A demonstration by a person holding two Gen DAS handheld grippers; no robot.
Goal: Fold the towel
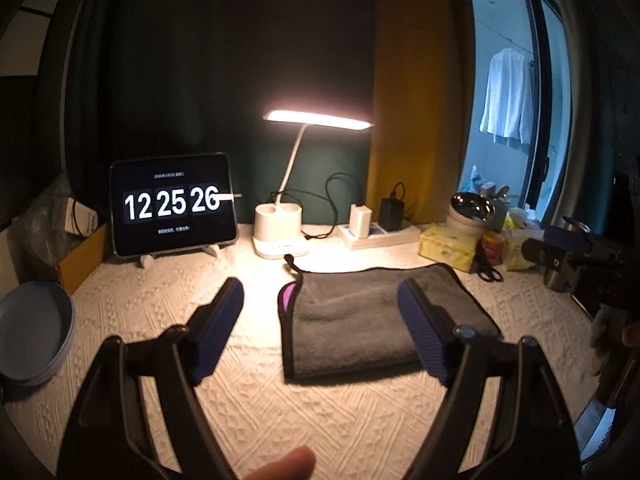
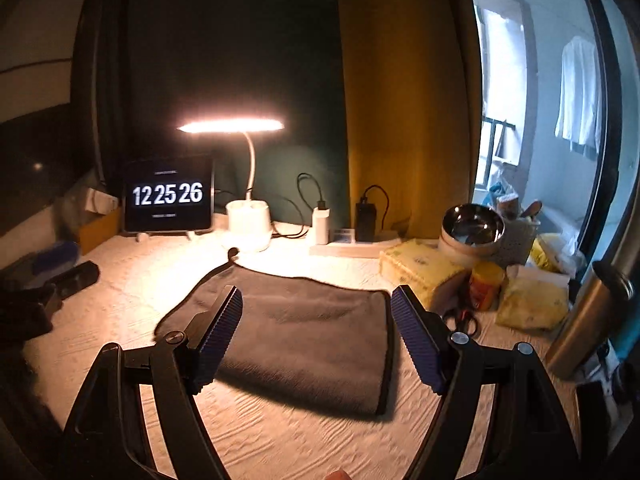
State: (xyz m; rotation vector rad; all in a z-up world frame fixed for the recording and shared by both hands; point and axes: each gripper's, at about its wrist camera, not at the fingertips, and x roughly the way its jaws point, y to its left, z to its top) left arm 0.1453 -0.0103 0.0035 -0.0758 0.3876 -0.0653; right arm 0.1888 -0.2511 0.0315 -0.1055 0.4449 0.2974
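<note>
Left gripper (image 1: 320, 332) and right gripper (image 2: 316, 340): jaws spread wide, both empty, above the table.
Grey towel (image 2: 304, 332) lies folded on the white tablecloth (image 2: 280, 440), in front of the lit desk lamp (image 2: 232, 125).

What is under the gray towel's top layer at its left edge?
At the left edge of the gray towel, a purple layer peeks out. How far it runs underneath is covered.

Each tool, left (image 1: 320, 312) and right (image 2: 316, 320), is built of black plastic arms with round metal pivot screws. Ribbed blue pads (image 1: 218, 336) line the fingers. A bare fingertip (image 1: 288, 464) is seen below.
</note>
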